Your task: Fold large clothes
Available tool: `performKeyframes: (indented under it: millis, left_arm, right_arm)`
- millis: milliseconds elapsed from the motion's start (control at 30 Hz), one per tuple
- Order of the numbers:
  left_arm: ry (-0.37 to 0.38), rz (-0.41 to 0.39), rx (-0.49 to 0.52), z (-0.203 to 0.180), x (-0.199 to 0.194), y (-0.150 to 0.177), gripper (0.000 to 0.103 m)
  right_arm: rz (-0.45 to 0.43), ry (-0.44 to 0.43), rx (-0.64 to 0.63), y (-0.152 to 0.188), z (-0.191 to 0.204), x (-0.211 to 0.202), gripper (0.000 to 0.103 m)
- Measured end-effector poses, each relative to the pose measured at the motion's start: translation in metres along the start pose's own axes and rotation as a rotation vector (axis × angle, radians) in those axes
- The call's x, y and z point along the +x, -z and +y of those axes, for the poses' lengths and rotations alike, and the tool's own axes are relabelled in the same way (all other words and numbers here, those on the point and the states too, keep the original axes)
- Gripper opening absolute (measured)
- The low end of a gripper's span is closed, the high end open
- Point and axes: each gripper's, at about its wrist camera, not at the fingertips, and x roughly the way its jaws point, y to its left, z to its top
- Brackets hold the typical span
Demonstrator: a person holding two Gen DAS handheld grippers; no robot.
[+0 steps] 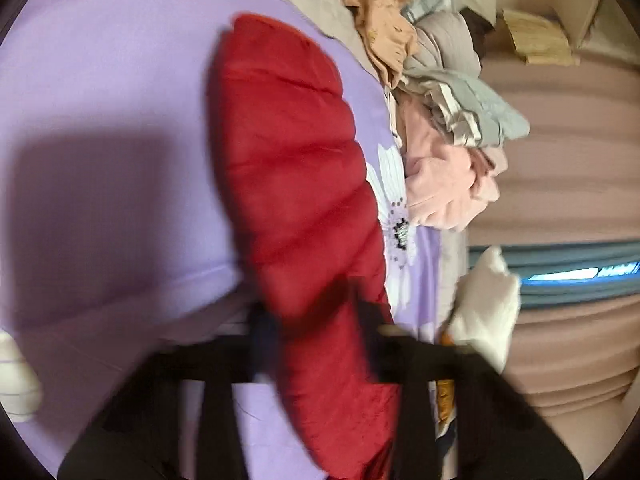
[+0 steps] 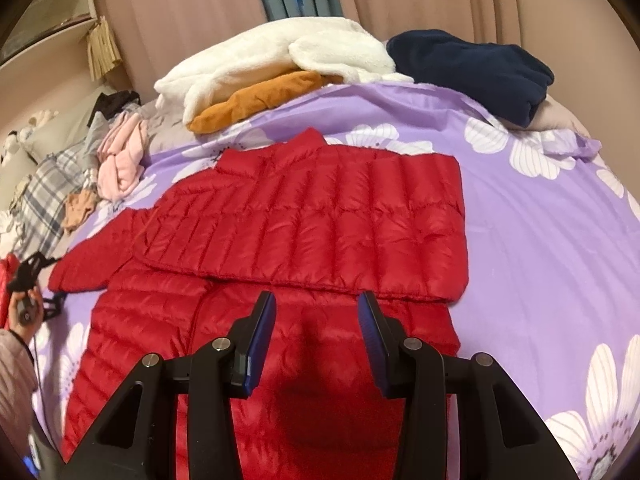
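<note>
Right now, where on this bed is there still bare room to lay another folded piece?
Free: the purple flowered sheet right of the red puffer jacket, below the navy garment. Crowded: the far edge, with the white fleece over an orange piece, and the left side's pink clothes pile.

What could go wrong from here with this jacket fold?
The left gripper is shut on a puffy sleeve; the slick fabric may slip out. The right gripper hangs open over the jacket, so nothing pins it: pulling the sleeve could drag the folded half askew.
</note>
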Motion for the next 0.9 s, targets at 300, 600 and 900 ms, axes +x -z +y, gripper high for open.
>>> performKeyframes:
  millis: [300,600,900]
  left_arm:
    - [-0.061,-0.097,0.472,-0.112,-0.036,0.05,0.008]
    - [0.033,-0.059,1.153,-0.226,-0.03,0.231,0.012]
    - [0.008,0.206,1.651,-0.202,0.049,0.418,0.012]
  right_arm:
    - [0.003,-0.009,0.003,0.006,-0.001,-0.005,0.042]
    - [-0.004,-0.028,0.027,0.014,-0.005,-0.015,0.043]
    - [-0.02,-0.03,0.119,0.018,-0.031,-0.024,0.043]
